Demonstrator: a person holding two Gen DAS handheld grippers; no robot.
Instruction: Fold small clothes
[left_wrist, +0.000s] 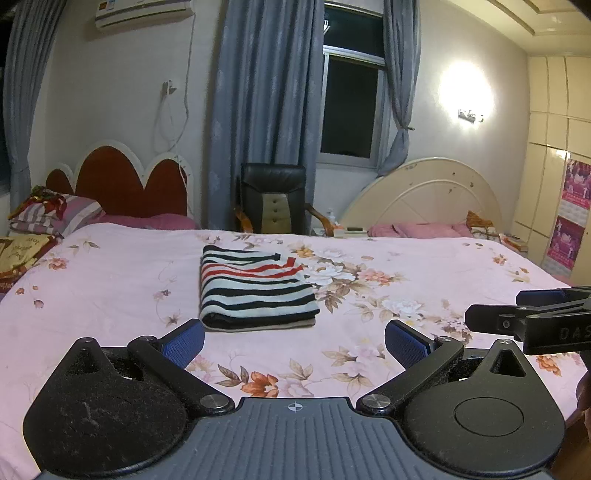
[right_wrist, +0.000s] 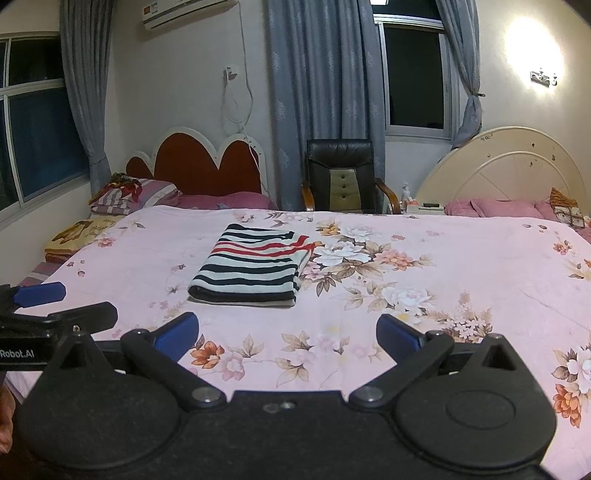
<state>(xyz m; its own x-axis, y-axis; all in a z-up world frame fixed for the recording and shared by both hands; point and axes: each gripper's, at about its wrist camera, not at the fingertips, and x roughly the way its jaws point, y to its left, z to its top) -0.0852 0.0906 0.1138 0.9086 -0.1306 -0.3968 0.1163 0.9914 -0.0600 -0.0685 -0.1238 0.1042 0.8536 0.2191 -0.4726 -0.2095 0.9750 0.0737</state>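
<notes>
Hovering low over the bed's near edge, the left tool (left_wrist: 294, 341) has its blue-padded fingers spread wide apart with nothing between them. The right tool (right_wrist: 287, 334) hangs in the same way, fingers apart and empty, and each tool shows at the edge of the other's view, so the pair sit side by side. Neither touches the striped garment (left_wrist: 255, 288), which lies beyond both sets of fingertips, a little to their left, on the pink floral bedspread (left_wrist: 424, 280).

That garment, banded in white and dark stripes with a few red ones, is already a compact rectangle, several layers stacked with fairly square edges; a thin beige layer peeks out under its near edge. Judged from these views, the folding of this piece looks essentially complete, and both tools appear clear of it. No other loose clothing shows on the bedspread around the garment, so whether more pieces await cannot be told. Beyond the garment, at the bed's far side, stand a black chair (left_wrist: 273, 199) and grey curtains.
</notes>
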